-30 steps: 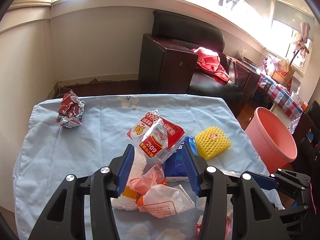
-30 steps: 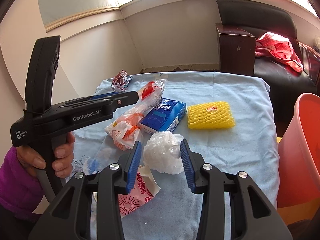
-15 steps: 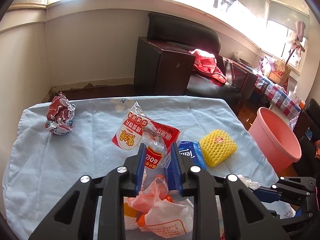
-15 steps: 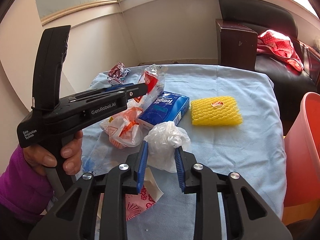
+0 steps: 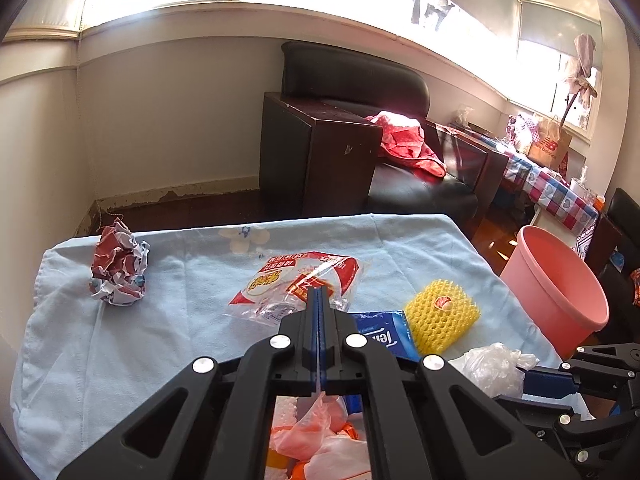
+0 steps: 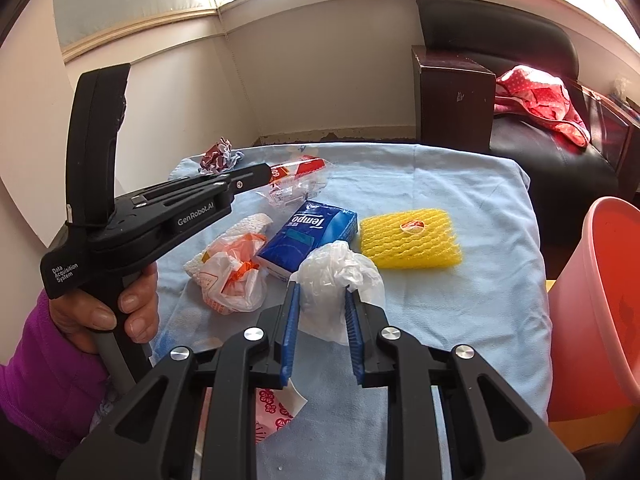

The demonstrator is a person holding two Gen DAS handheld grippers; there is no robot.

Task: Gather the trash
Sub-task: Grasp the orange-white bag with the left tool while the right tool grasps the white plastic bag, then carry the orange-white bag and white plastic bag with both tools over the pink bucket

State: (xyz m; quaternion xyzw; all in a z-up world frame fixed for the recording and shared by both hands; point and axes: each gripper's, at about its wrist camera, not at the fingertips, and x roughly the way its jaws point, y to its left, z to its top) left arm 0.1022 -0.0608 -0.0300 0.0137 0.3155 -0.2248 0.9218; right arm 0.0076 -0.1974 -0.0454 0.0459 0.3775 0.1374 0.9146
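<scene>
Beside pink bucket (image 6: 600,300), right gripper (image 6: 320,300) has just closed, squeezing white bag (image 6: 340,280); left gripper (image 5: 319,294) has just clamped wrapper (image 5: 296,280), both ready for dumping.

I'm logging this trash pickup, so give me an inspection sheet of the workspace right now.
Surface: table under a light blue cloth.
Job's things: red-and-clear wrapper, white plastic bag, orange-printed bag, yellow foam net, crumpled paper, pink bin beside the table.
Clutter: blue tissue pack.
Grippers: left tool shut on the red-and-clear wrapper; right tool just closing, pressing the white plastic bag.
Cables: nothing seen.
Surroundings: dark sofa, red cloth, bright windows.
</scene>
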